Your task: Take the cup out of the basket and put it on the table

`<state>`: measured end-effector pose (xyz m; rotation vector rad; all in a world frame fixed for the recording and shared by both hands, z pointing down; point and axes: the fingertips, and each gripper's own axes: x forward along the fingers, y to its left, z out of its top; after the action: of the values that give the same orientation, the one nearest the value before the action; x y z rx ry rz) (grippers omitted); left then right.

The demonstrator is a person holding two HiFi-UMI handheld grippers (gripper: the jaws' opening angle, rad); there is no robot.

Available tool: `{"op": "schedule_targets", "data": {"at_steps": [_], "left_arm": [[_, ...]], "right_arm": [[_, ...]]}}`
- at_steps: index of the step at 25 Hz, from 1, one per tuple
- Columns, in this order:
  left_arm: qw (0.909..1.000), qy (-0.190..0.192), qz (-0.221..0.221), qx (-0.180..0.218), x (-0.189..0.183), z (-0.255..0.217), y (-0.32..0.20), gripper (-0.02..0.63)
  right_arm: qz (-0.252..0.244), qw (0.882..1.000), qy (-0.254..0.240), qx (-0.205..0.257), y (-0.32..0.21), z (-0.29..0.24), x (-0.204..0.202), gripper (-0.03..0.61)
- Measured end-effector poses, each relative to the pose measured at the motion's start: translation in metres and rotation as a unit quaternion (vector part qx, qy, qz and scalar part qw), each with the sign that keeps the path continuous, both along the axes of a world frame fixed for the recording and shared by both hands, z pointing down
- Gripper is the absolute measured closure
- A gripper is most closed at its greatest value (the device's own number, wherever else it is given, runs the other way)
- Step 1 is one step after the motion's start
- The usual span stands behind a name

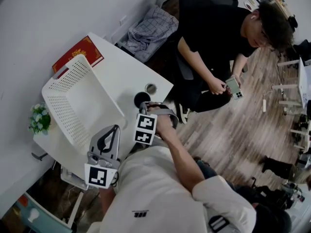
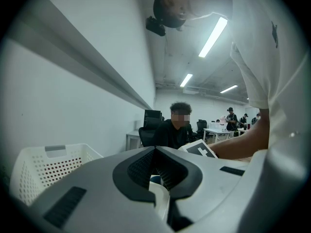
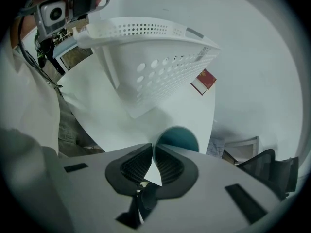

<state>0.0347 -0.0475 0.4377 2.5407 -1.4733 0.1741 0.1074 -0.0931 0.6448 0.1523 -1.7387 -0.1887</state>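
- The cup (image 1: 141, 99) stands on the white table (image 1: 121, 72), out of the basket (image 1: 58, 106). In the head view it is at 3 o'clock from the basket, near the table's edge.
- In the right gripper view the cup (image 3: 179, 139) looks blue-green and sits just past the jaw tips, at 1 o'clock from them.
- The right gripper (image 3: 153, 147) has its jaws pinched together at the tips, with nothing between them. In the head view the right gripper (image 1: 149, 107) is just beside the cup, at 5 o'clock from it.
- The left gripper (image 2: 155, 150) also has its jaws pressed together and holds nothing. In the head view the left gripper (image 1: 115, 128) is at 5 o'clock from the basket, over the near edge of the table.
- The basket is white with many small holes in its walls.
- A small silver round thing (image 1: 151, 88) sits on the table at 1 o'clock from the cup.
- A red book (image 1: 77, 54) lies at 12 o'clock from the basket.
- A little green plant (image 1: 40, 119) is at 9 o'clock from the basket.
- A person in black (image 1: 214, 28) sits at 2 o'clock from the table, holding a phone (image 1: 234, 87).
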Motion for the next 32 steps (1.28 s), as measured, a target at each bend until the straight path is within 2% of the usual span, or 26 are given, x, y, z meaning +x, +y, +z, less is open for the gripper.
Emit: {"op": "schedule_targets", "data": {"at_steps": [14, 27, 29, 32], "left_arm": [[1.0, 0.003, 0.0, 0.001, -0.002, 0.002, 0.001, 0.604], [1.0, 0.003, -0.004, 0.001, -0.001, -0.001, 0.002, 0.604], [1.0, 0.002, -0.003, 0.003, -0.001, -0.001, 0.003, 0.604], [1.0, 0.003, -0.004, 0.003, -0.001, -0.001, 0.003, 0.604]], "right_arm": [[-0.009, 1.0, -0.001, 0.009, 0.004, 0.003, -0.005, 0.545], [-0.015, 1.0, -0.006, -0.008, 0.01, 0.0, -0.003, 0.541], [-0.019, 1.0, -0.006, -0.013, 0.012, 0.0, -0.003, 0.53], [-0.021, 1.0, -0.005, -0.02, 0.015, -0.002, 0.0, 0.474]]}}
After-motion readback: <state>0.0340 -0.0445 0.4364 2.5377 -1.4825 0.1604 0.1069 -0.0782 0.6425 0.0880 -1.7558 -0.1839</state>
